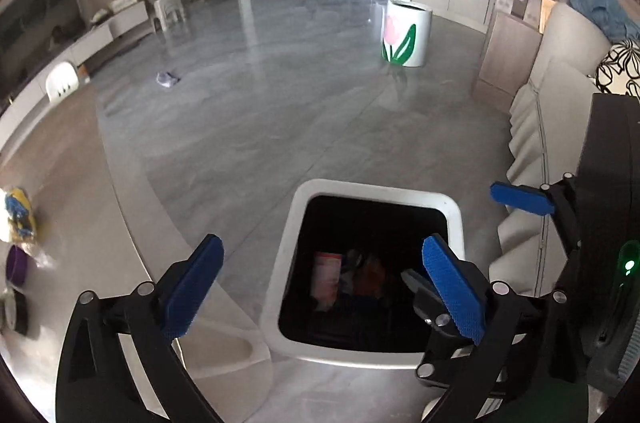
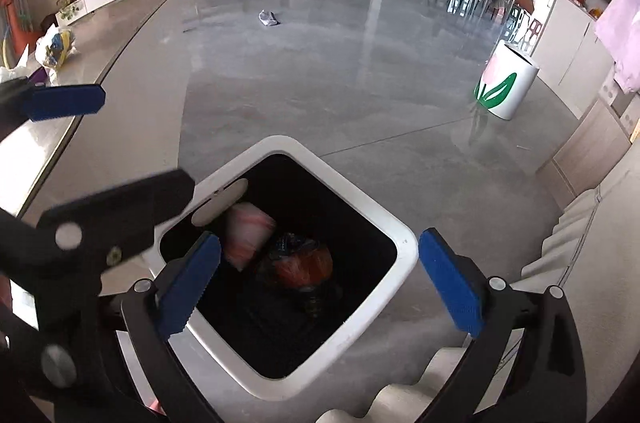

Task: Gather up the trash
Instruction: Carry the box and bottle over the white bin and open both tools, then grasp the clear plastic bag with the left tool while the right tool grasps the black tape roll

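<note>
Both claws hang wide open and empty over the white bin.

The left gripper fills the bottom of its view, blue pads spread far apart, gripping nothing; the right gripper is spread just as wide in its own view. The bin sits low centre on the grey floor, with a pink-striped wrapper and an orange wrapper lying inside. A crumpled scrap lies on the floor toward the top centre, well apart from the bin.

Black gripper frames, blue ribbed pads; silver screws
</note>
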`<action>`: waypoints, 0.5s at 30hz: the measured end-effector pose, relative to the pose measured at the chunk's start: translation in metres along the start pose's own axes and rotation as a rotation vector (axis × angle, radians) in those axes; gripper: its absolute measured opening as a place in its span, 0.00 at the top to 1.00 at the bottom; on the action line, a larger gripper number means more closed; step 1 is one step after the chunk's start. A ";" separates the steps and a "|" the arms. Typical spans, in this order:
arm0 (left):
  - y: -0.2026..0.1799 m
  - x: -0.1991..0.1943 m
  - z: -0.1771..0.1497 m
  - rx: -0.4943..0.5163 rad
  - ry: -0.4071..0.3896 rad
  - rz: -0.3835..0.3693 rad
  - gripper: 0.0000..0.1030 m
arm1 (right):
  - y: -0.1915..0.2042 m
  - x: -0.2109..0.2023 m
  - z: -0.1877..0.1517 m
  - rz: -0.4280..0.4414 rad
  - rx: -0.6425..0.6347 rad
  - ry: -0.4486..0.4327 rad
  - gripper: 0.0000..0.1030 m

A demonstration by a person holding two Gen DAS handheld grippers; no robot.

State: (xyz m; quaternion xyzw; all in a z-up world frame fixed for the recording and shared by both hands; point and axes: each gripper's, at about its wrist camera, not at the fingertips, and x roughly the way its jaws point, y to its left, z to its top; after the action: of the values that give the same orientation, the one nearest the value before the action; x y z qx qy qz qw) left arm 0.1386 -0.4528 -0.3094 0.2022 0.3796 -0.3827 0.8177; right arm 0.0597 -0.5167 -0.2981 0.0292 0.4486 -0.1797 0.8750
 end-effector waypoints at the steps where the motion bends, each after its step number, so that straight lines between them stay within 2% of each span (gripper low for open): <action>1: 0.001 -0.002 0.001 -0.004 -0.005 -0.002 0.05 | -0.003 -0.003 0.000 0.006 0.009 -0.006 0.04; 9: 0.022 -0.038 0.003 -0.050 -0.052 0.028 0.05 | -0.007 -0.034 0.011 0.013 0.037 -0.066 0.04; 15: 0.059 -0.085 -0.008 -0.102 -0.110 0.102 0.05 | 0.025 -0.064 0.029 0.040 -0.014 -0.129 0.04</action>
State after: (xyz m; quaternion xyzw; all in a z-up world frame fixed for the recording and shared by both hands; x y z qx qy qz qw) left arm 0.1457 -0.3705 -0.2461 0.1578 0.3422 -0.3311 0.8651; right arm 0.0564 -0.4806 -0.2324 0.0202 0.3919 -0.1604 0.9057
